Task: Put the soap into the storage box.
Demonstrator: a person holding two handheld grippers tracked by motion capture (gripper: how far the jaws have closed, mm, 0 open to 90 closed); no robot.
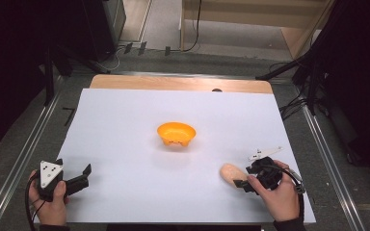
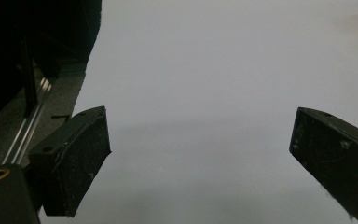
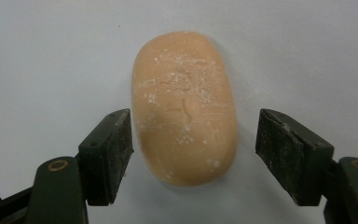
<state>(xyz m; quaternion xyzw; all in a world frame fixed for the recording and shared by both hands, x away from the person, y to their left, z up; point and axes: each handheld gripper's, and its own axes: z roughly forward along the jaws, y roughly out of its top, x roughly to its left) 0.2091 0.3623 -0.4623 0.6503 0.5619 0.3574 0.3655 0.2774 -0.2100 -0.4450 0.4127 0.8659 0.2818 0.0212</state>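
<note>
A tan, oval, roll-like lump (image 1: 231,172) lies on the white sheet (image 1: 125,144) at the front right. My right gripper (image 1: 244,176) reaches it from the right, a hand around its body. In the right gripper view the lump (image 3: 185,107) lies lengthwise between the two black jaws of that gripper (image 3: 193,121); a narrow gap shows on each side, wider at the right pad (image 3: 284,149). My left gripper (image 1: 73,166) rests at the front left corner, held in a hand, its jaws wide apart over bare sheet (image 2: 200,116). An orange bowl (image 1: 176,133) stands mid-table.
The white sheet covers most of the wooden tabletop (image 1: 173,83). Metal rails (image 1: 24,154) run along both sides. Dark stands and cables (image 1: 308,82) crowd the far corners beyond the table.
</note>
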